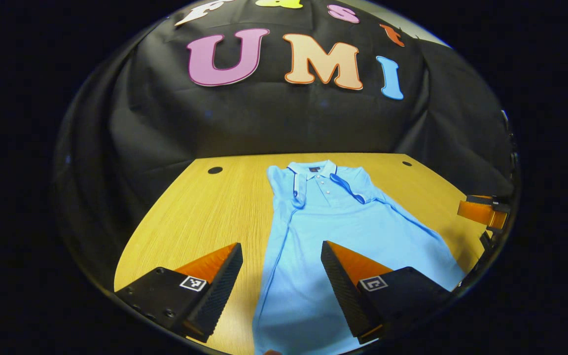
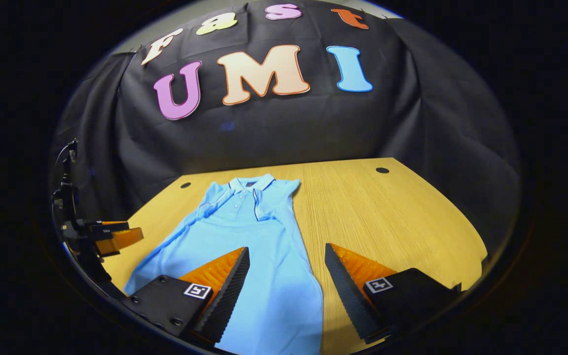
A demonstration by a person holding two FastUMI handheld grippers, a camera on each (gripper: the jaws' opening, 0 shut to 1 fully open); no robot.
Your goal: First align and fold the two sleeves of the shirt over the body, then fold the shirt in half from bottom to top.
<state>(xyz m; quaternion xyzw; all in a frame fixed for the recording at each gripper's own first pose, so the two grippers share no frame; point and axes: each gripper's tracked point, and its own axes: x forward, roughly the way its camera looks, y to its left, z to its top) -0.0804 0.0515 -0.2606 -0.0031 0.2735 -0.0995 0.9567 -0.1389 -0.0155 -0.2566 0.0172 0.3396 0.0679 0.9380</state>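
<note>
A light blue polo shirt [image 1: 333,231] lies flat on the wooden table [image 1: 200,217], collar toward the black cloth wall, hem toward the two grippers. Both short sleeves are already folded in over the chest, their dark-trimmed edges lying on either side of the button placket.

In the left gripper view, the left gripper [image 1: 281,254] hovers over the shirt's lower part with its fingers spread wide and nothing between them; one finger is over bare table beside the shirt's edge, the other over the blue fabric. The right gripper's tip pokes in at the far right edge of that view.

In the right gripper view, the right gripper [image 2: 286,259] is likewise wide apart and empty, straddling the shirt's [image 2: 259,246] other long edge, one finger above cloth, one above wood [image 2: 387,212]. The left gripper [image 2: 116,237] shows at the left.
</note>
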